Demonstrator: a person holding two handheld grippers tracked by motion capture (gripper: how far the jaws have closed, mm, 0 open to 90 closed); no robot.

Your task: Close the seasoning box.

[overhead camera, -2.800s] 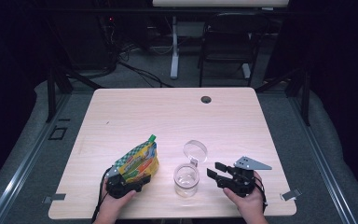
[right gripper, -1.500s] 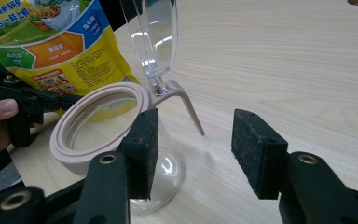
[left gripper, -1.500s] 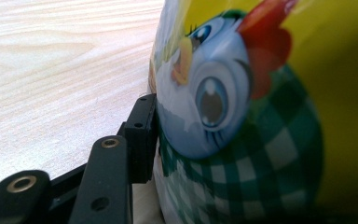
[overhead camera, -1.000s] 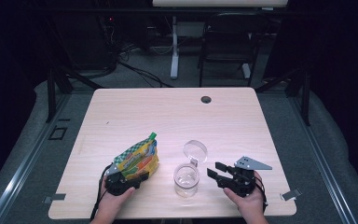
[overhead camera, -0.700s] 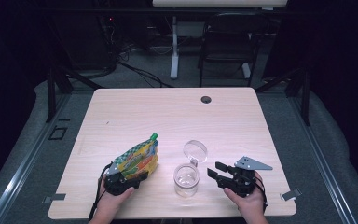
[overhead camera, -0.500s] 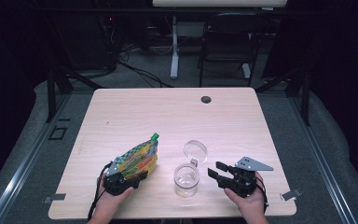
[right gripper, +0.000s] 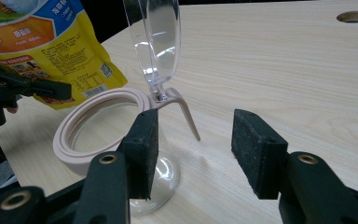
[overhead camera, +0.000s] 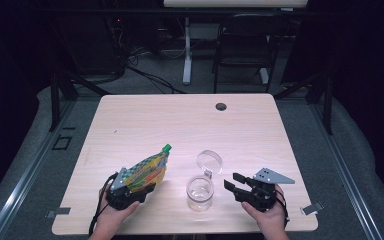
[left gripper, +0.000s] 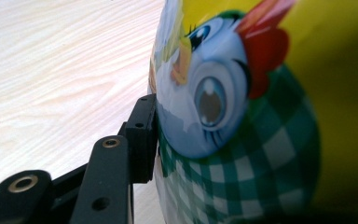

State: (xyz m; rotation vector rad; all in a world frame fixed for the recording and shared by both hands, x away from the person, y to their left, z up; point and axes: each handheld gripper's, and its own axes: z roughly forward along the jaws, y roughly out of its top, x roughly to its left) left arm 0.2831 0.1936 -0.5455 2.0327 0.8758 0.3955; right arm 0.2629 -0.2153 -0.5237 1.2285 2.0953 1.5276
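A yellow and green pouch [overhead camera: 146, 170] with a green cap is held near the table's front left, tilted with its cap up and to the right. My left gripper [overhead camera: 130, 190] is shut on the pouch's lower end; its left pad [left gripper: 142, 135] presses the printed cartoon bird [left gripper: 214, 93]. A clear jar [overhead camera: 200, 191] with a pinkish rim [right gripper: 98, 126] and its hinged clear lid [overhead camera: 209, 161] flipped open stands front centre. My right gripper [overhead camera: 236, 187] is open just right of the jar, its pads [right gripper: 142, 149] beside the glass with nothing between them.
The wooden table [overhead camera: 190, 125] has a round cable hole [overhead camera: 221, 106] at its far edge. A chair [overhead camera: 240, 45] and desk legs stand beyond the table. A grey plate [overhead camera: 272, 176] sits on top of the right gripper.
The left gripper has tipped the pouch over, so its green cap swung further toward the jar. The right gripper and the jar have stayed still.
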